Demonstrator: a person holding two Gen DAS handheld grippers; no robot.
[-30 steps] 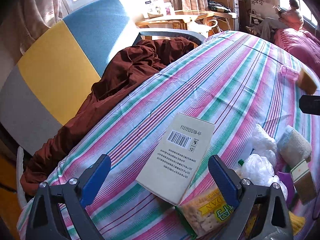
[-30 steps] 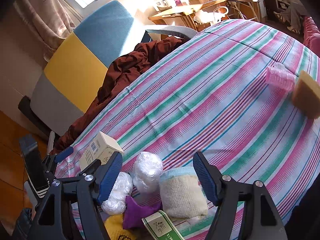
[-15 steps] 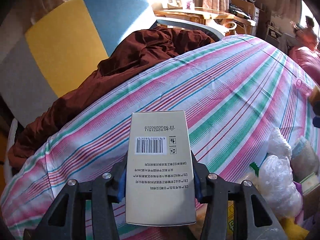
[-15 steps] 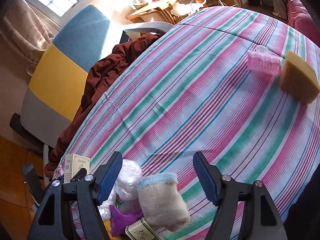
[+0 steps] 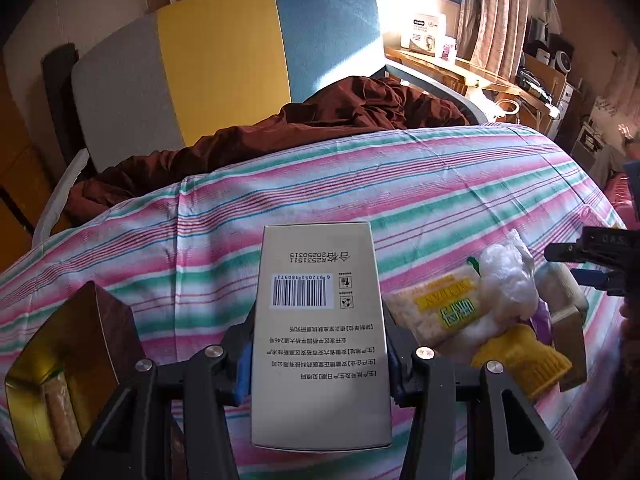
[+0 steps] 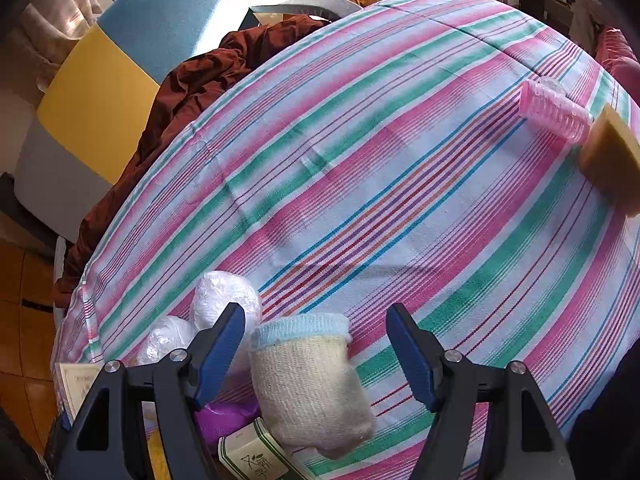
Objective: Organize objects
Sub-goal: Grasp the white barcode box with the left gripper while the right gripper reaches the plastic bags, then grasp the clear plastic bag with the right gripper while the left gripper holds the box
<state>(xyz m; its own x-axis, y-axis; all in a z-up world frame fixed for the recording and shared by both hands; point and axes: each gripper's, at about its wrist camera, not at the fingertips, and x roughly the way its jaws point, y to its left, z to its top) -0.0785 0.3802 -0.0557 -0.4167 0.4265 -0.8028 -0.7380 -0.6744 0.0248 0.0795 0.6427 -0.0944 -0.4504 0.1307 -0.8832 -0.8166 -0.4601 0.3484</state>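
My left gripper (image 5: 320, 366) is shut on a flat beige box (image 5: 318, 312) with a barcode and holds it above the striped cloth (image 5: 400, 184). My right gripper (image 6: 316, 352) is open and points down at the cloth. A cream sock (image 6: 308, 388) with a light-blue cuff lies between its blue fingers (image 6: 220, 348), nearer the left one, and neither pad presses on it. The pile beside the sock holds two white plastic-wrapped balls (image 6: 224, 300), a purple piece (image 6: 224, 420) and a green-and-white carton (image 6: 256, 456).
An open gold box (image 5: 68, 368) stands at the near left. A cracker packet (image 5: 436, 308) and a yellow sock (image 5: 520, 356) lie to the right. Farther off are a pink ridged bottle (image 6: 554, 110) and a brown block (image 6: 612, 156). A brown cloth (image 5: 320, 120) drapes the chair (image 5: 220, 60).
The left gripper closed on the beige box, lifted it and swung left, which brought the gold box into view. The right gripper sank closer around the cream sock, jaws unchanged.
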